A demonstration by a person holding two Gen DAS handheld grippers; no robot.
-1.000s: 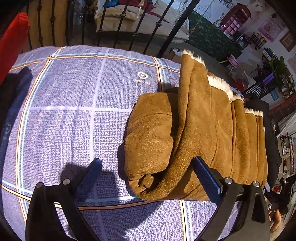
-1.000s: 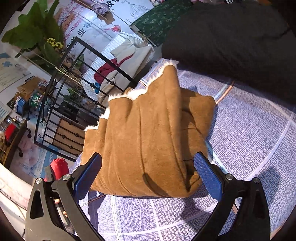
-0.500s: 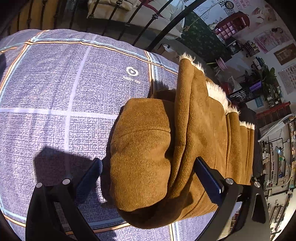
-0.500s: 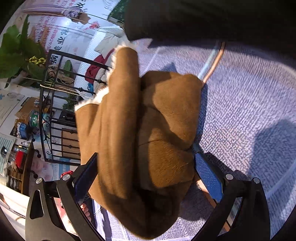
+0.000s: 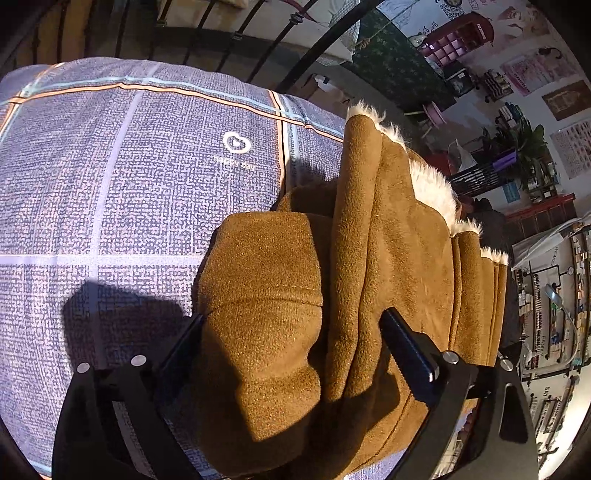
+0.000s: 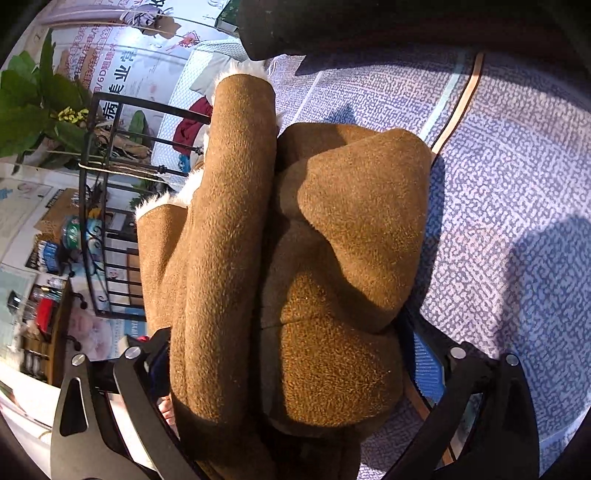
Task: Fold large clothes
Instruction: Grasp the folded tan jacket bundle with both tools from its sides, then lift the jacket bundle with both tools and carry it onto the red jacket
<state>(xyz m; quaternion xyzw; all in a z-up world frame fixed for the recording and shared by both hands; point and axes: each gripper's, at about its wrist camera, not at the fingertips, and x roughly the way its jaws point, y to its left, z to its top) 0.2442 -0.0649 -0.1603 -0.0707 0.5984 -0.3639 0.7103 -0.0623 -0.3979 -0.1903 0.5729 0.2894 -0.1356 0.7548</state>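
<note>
One bed (image 5: 122, 192) fills most of both views, its cover a lilac-grey weave crossed by pale and orange stripes, with a small white heart logo (image 5: 236, 142) printed on it. A black iron bed rail (image 5: 258, 44) runs along the far edge. On the cover lies the brown suede coat (image 5: 369, 258), folded into a thick bundle, its white fleece lining (image 5: 432, 184) showing along the layered edges. A dark garment (image 6: 388, 26) sits beyond it in the right wrist view. The left tongs (image 5: 291, 343) straddle one end of the bundle, both fingers pressed against the fabric on either side, gripping it. The right tongs (image 6: 291, 354) likewise straddle the bundle, the blue pads (image 6: 426, 365) against the suede, clamped on it. A leafy green plant (image 6: 33, 103) stands past the rail.
</note>
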